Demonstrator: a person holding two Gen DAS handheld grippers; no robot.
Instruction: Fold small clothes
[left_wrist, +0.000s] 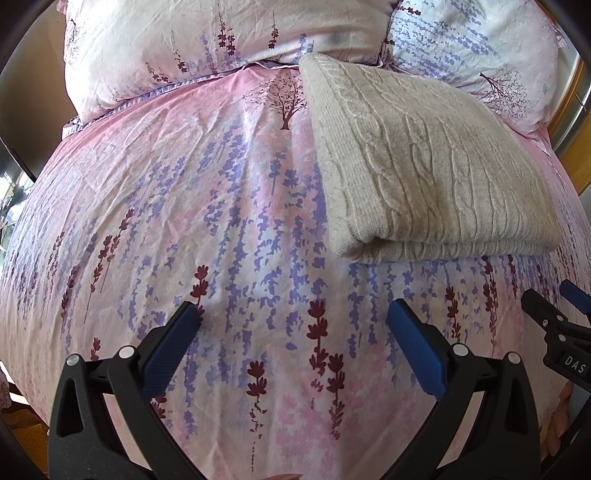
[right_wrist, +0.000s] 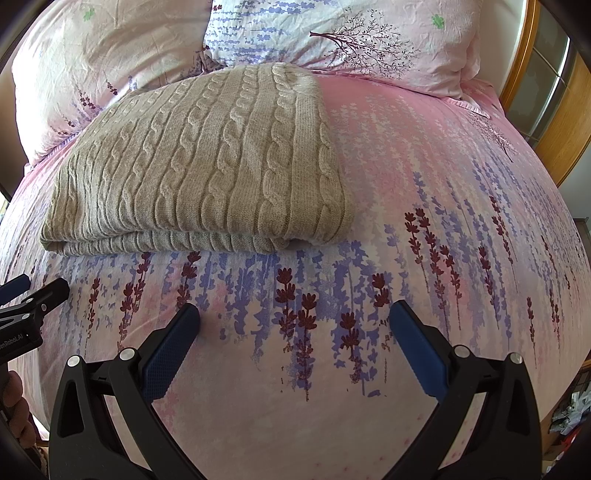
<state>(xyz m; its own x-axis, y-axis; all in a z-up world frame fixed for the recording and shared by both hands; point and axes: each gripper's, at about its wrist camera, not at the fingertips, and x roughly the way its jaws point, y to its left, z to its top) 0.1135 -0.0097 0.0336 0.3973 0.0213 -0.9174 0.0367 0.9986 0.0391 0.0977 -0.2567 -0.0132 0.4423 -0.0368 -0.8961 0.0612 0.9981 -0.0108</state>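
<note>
On the floral bedsheet (left_wrist: 221, 206), the knit sweater (left_wrist: 417, 177) lies folded at 1 o'clock of the left gripper (left_wrist: 293, 317), both it and the right gripper (right_wrist: 295, 317) spread apart and empty, so folding appears complete.

Left gripper (left_wrist: 293, 310): black plastic frame with triangular cut-outs, two blue textured finger pads (left_wrist: 168, 350), four silver round rivets. Right gripper (right_wrist: 294, 309): identical build; seen from the left wrist at 3 o'clock, white "DAS" lettering on black.
</note>
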